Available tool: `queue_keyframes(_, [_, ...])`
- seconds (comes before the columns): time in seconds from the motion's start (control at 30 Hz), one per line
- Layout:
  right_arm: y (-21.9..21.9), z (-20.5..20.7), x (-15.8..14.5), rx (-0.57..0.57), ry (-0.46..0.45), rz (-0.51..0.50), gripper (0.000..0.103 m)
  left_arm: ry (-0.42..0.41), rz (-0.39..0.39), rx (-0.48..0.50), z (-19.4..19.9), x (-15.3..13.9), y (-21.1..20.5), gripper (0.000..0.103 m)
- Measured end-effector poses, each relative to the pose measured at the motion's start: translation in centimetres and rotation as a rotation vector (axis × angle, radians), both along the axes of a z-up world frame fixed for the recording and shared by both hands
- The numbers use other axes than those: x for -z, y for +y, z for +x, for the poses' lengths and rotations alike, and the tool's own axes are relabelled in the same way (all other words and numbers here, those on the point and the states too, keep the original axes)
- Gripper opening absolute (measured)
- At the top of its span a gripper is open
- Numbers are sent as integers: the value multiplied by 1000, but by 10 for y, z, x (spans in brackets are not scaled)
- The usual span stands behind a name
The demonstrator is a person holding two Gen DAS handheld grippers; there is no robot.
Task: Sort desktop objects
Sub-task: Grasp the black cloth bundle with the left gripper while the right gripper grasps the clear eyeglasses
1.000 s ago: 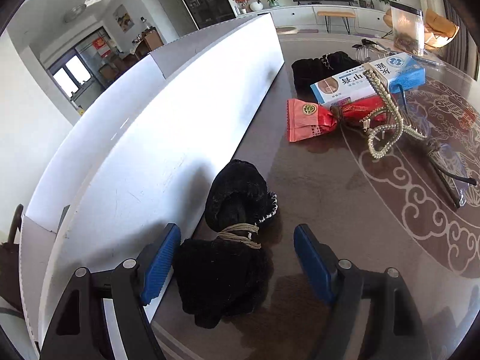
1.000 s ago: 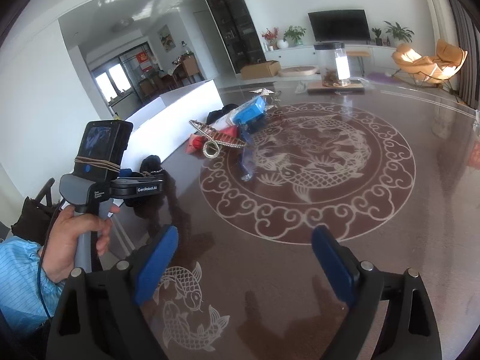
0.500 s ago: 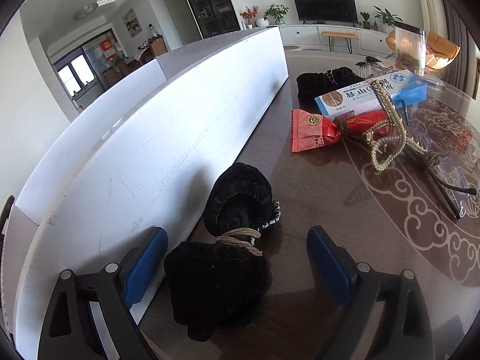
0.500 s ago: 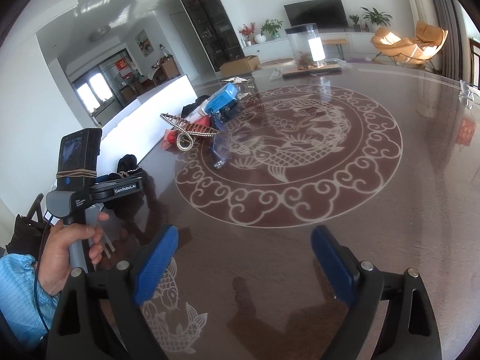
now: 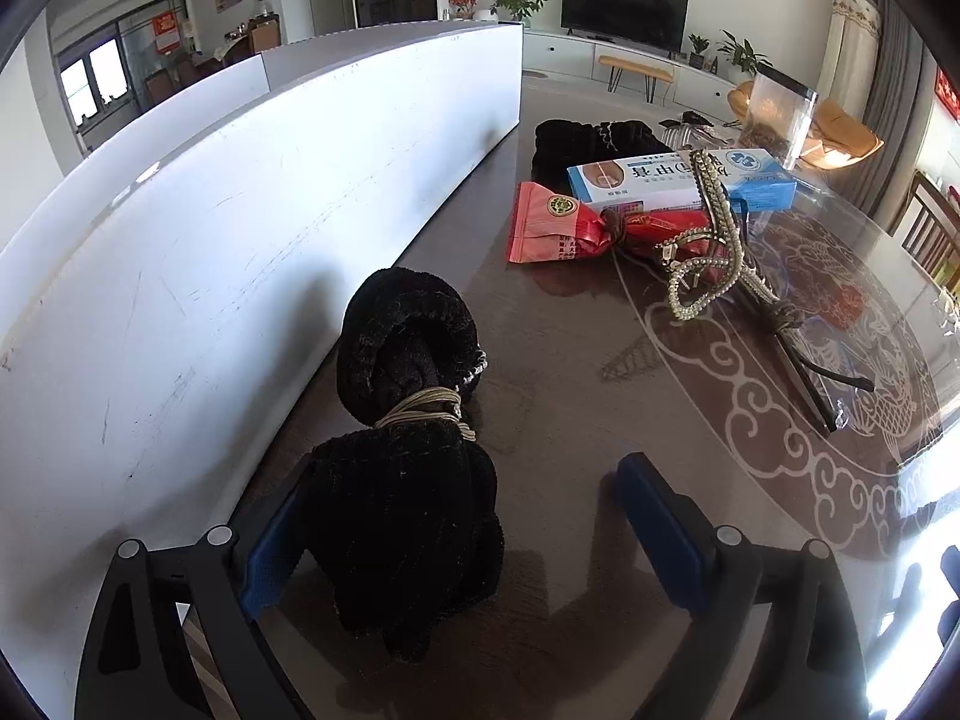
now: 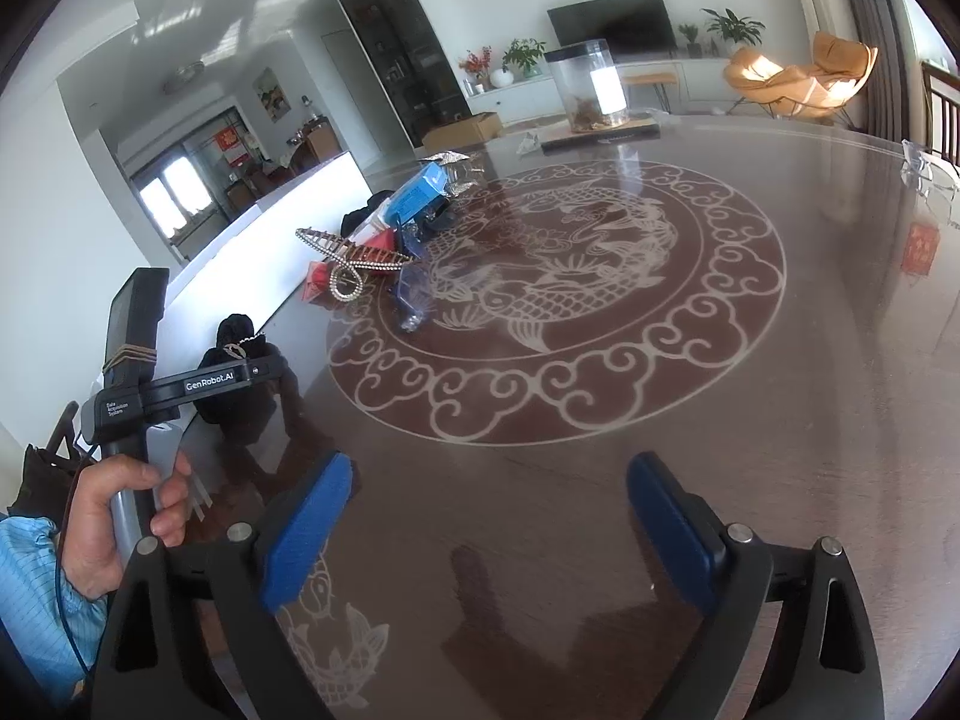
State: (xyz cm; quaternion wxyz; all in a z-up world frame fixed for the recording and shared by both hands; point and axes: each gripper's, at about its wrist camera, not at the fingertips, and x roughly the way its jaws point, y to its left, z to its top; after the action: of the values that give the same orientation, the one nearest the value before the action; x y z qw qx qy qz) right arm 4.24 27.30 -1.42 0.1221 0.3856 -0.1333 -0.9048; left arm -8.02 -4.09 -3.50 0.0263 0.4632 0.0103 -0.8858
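A black fuzzy bundle tied with a beige cord point(image 5: 408, 438) lies on the dark table beside a long white box point(image 5: 240, 228). My left gripper point(image 5: 474, 534) is open, its blue pads either side of the bundle's near end, the left pad close against it. Farther off lie a red packet point(image 5: 558, 222), a blue-and-white carton point(image 5: 660, 183), a pearl chain point(image 5: 714, 240) and another black bundle point(image 5: 588, 141). My right gripper point(image 6: 486, 522) is open and empty over bare table; its view shows the left gripper point(image 6: 180, 390) over the bundle point(image 6: 237, 354).
A clear cylinder container point(image 6: 591, 87) stands at the table's far side. A thin dark strip in clear wrap point(image 5: 804, 360) lies on the dragon pattern point(image 6: 558, 294). The white box point(image 6: 270, 246) runs along the table's left edge.
My left gripper has moved forward, so the bundle's near end now lies between its pads. My right gripper has shifted slightly; the pile looks a bit nearer.
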Motion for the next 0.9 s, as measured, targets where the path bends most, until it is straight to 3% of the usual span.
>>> queue_keyframes(0.1, [-8, -4, 1, -23, -17, 26, 94, 14, -4, 43, 11, -9, 9, 70])
queue_keyframes(0.17, [-15, -13, 0, -59, -34, 23, 94, 25, -11, 76, 15, -11, 16, 44])
queue_keyframes(0.23, [-27, -30, -5, -97, -49, 43, 94, 31, -28, 105, 14, -12, 24, 31])
queue_keyframes(0.3, [-41, -52, -10, -138, -54, 80, 94, 37, -50, 115, 15, -12, 29, 29])
queue_keyframes(0.4, [-63, -91, -14, -189, -57, 163, 94, 26, -8, 111, 16, -13, 25, 28])
queue_keyframes(0.57, [-106, -159, 1, -307, -121, 322, 91, 21, 5, 109, 15, -13, 23, 27])
queue_keyframes(0.63, [-116, -176, 6, -327, -129, 353, 80, 20, 9, 109, 15, -13, 23, 27])
queue_keyframes(0.73, [-126, -189, 7, -347, -129, 389, 57, 16, 26, 112, 14, -13, 22, 27])
queue_keyframes(0.77, [-128, -190, 6, -354, -127, 404, 36, 14, 37, 115, 15, -14, 22, 27])
queue_keyframes(0.8, [-128, -189, 4, -356, -136, 408, 30, 10, 53, 120, 16, -14, 21, 27])
queue_keyframes(0.9, [-120, -175, 1, -364, -152, 408, 28, -4, 126, 139, 23, -16, 18, 27])
